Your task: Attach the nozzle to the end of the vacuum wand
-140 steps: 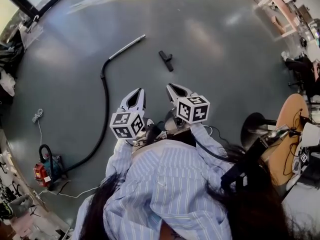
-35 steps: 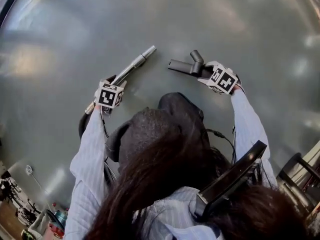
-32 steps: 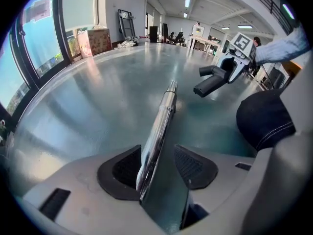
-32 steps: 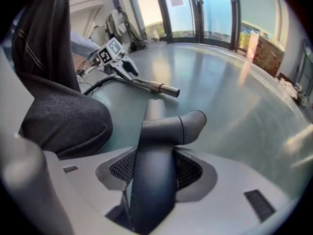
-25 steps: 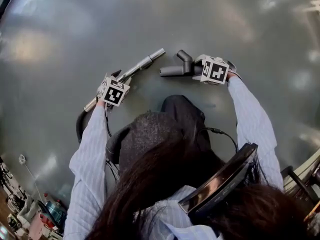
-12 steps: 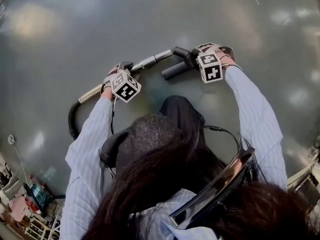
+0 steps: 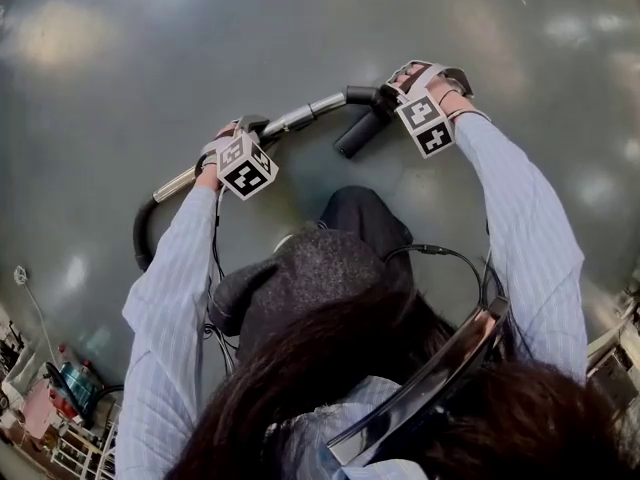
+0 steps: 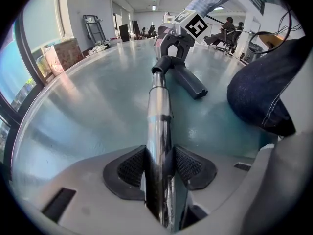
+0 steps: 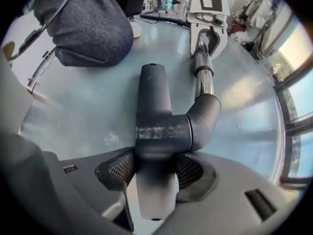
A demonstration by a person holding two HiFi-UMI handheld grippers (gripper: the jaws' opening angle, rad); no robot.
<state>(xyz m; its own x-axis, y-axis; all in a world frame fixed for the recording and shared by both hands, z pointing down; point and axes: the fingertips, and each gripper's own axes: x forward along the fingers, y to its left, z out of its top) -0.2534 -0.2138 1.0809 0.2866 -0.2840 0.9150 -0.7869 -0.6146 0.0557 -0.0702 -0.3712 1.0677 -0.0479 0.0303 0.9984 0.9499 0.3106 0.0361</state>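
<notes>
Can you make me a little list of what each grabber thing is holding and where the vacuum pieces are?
left gripper: shut on the wand
right gripper: shut on the nozzle
join: wand tip sits at the nozzle's round neck; how far in, cannot tell
underneath: floor, shiny grey

The wand (image 9: pixel 205 80) is ending inside the socket of the nozzle (image 9: pixel 156 129), whose rim is hiding how deep it is sitting. In the head view the hose (image 7: pixel 140 243) is running out of sight behind the left sleeve (image 7: pixel 170 308).
</notes>
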